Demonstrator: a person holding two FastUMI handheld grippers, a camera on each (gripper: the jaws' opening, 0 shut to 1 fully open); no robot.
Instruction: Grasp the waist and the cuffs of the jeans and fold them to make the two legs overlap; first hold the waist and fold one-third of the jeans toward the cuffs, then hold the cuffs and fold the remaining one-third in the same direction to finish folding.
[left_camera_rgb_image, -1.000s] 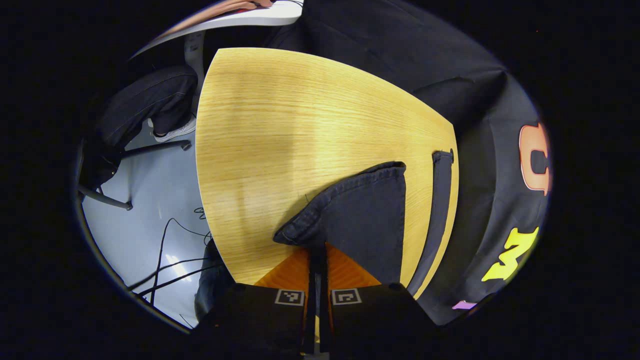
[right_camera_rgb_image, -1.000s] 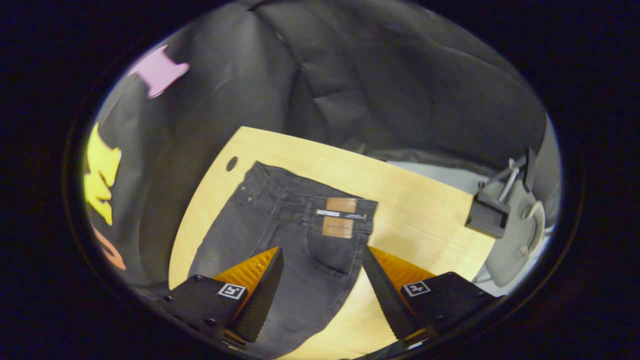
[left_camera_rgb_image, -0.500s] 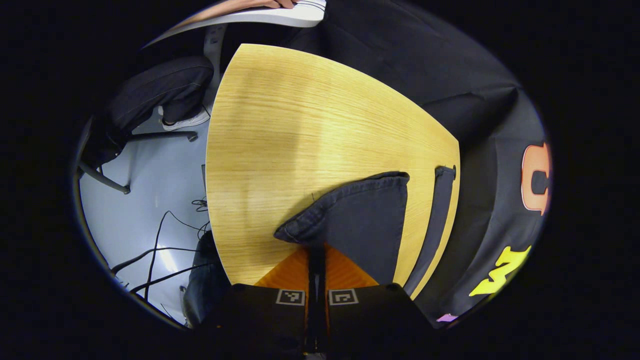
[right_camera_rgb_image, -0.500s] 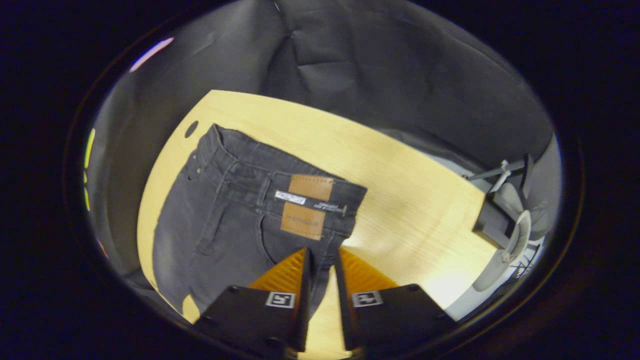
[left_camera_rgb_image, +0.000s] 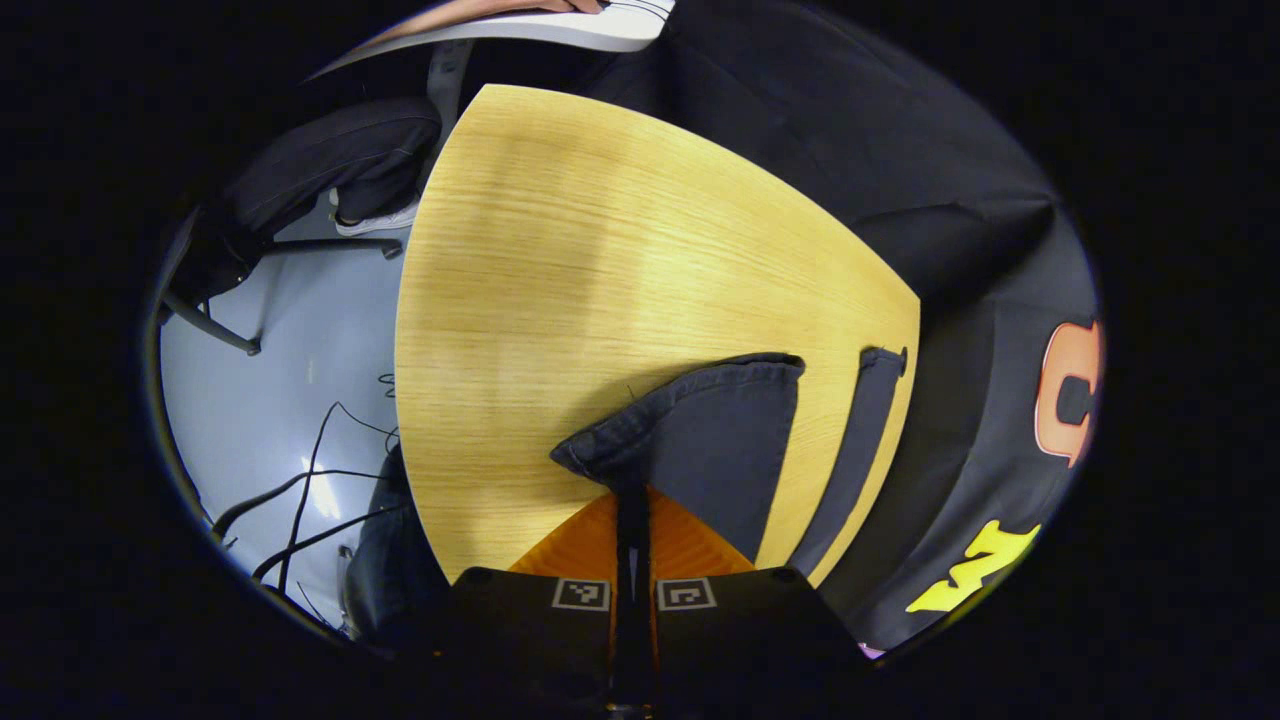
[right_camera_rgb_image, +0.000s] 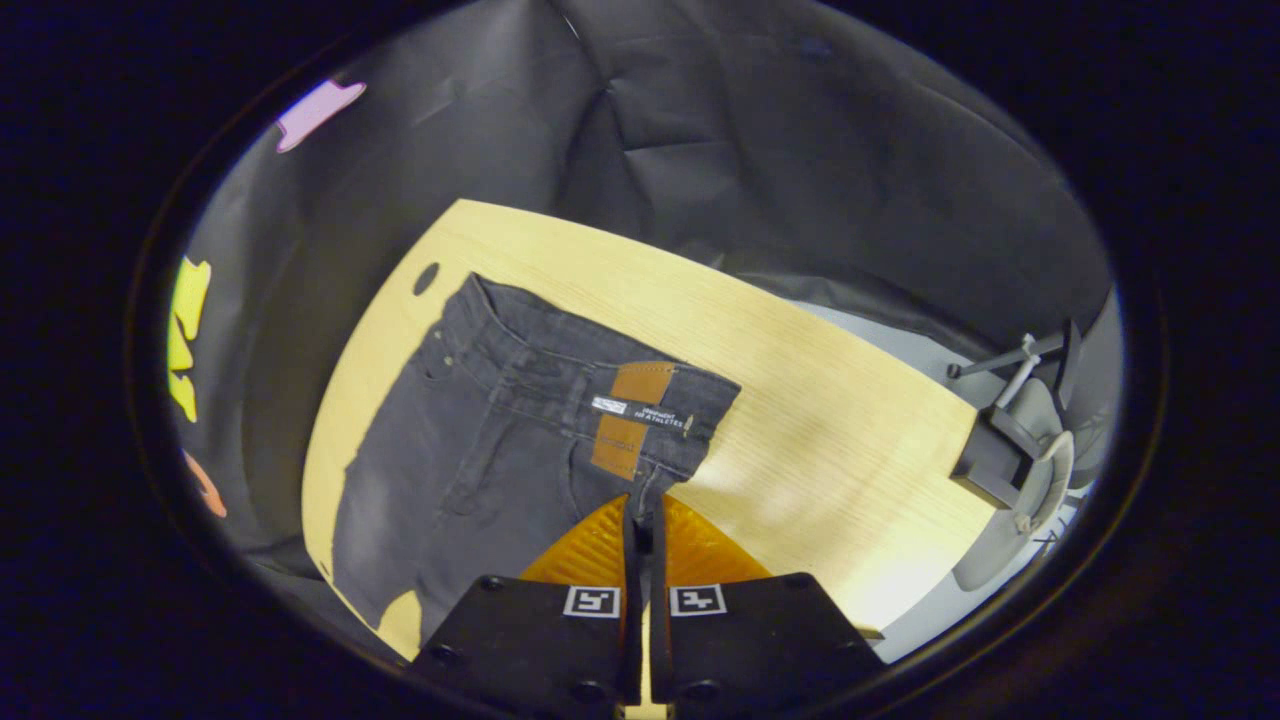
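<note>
Right tongs (right_camera_rgb_image: 641, 525), open a second ago, now pinch my dark grey denim jeans (right_camera_rgb_image: 500, 450) near the waist. Left tongs (left_camera_rgb_image: 632, 500) stay clamped on one cuff (left_camera_rgb_image: 690, 430) over the pale wooden desk (left_camera_rgb_image: 560, 280). Legs can overlap next, I judge.

We see black housings on our left gripper (left_camera_rgb_image: 632, 500) and right gripper (right_camera_rgb_image: 641, 525), each carrying two small square black-and-white markers beside ridged wedge-shaped fingers.

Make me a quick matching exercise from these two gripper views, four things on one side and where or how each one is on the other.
1. left gripper
2. right gripper
3. leather patch
4. round hole

A. on the jeans waistband
B. shut on a cuff
C. in the table corner
D. shut on the jeans just below the waist

Pairs: 1-B, 2-D, 3-A, 4-C
</note>
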